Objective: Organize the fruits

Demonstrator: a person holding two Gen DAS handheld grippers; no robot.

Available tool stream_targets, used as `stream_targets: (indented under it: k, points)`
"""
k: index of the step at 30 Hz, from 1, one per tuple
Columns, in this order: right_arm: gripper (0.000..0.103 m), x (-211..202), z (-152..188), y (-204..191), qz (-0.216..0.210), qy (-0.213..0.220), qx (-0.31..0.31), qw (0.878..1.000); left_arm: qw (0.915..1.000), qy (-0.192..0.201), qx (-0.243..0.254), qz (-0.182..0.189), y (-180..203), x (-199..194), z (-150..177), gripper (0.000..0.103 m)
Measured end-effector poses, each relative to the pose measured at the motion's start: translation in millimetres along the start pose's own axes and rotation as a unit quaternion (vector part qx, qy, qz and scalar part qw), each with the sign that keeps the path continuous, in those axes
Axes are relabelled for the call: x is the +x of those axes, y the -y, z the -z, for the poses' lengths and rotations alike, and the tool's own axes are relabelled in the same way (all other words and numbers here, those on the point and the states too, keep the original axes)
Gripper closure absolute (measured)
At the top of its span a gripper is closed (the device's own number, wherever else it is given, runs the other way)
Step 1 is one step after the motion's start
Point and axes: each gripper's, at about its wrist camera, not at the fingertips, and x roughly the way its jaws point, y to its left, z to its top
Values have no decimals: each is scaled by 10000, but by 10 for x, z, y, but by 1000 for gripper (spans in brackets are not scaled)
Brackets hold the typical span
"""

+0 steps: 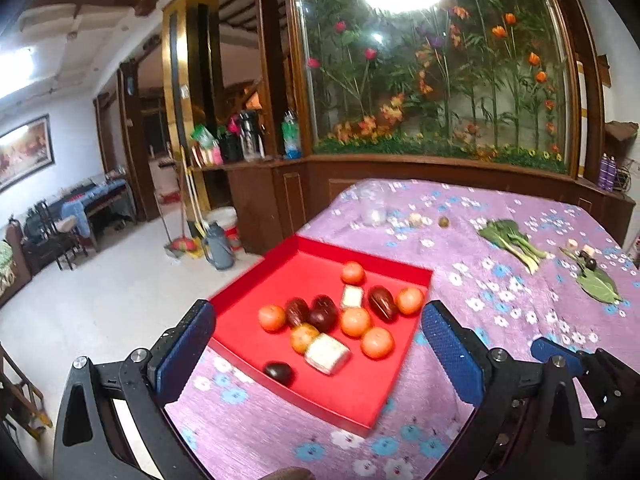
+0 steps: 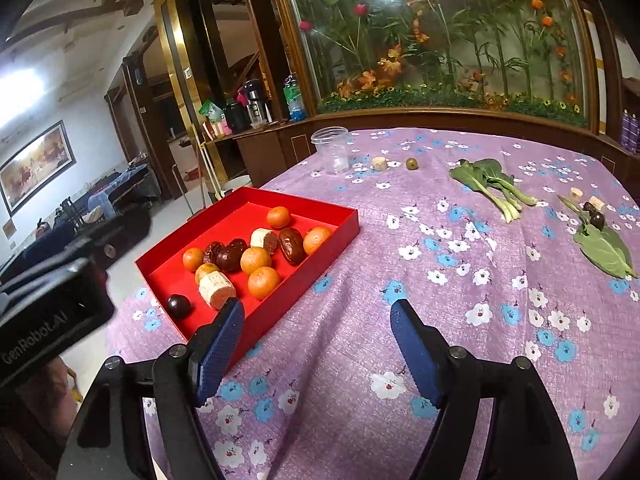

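Left wrist view: left gripper [image 1: 318, 322] is hovering over the near side of the red tray [image 1: 256, 280], jaws spread wide, nothing between the blue pads, no contact with anything. Tray is sitting on the purple floral tablecloth [image 1: 500, 292] at the table's left edge. Inside it, six oranges [image 1: 355, 322] are lying mixed with dark red dates [image 1: 382, 301], two pale wrapped blocks [image 1: 327, 354] and one dark plum [image 1: 279, 372] at the near rim. The right gripper's blue tip is showing at the lower right of this view.

Right wrist view: right gripper [image 2: 318, 334] is hanging above bare cloth just right of the tray [image 2: 320, 210], jaws apart and empty; its left pad is overlapping the tray's near corner in the picture, touching or not I cannot tell. Farther back on the cloth a clear plastic cup [image 2: 332, 150] is standing upright, with a small pale chunk [image 2: 379, 164] and a small green fruit [image 2: 411, 164] beside it. Bok choy [image 2: 490, 184] is lying to the right, well apart from the tray. At the far right edge, a big leaf [image 2: 604, 254] is lying with a dark plum-like fruit [image 2: 598, 219] and pale pieces near it.
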Motion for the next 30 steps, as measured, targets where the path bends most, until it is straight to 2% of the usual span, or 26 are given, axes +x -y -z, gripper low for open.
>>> stream_targets:
  k: [8,30]
  points:
    - [19,30,62,-42,35,-18,-97,9999,9987,-484,-77,132,34,204,132,0]
    - [17,303,164,-229,194,-427,-328,9984,9936,-1055,-316,264,-143,626,389,0]
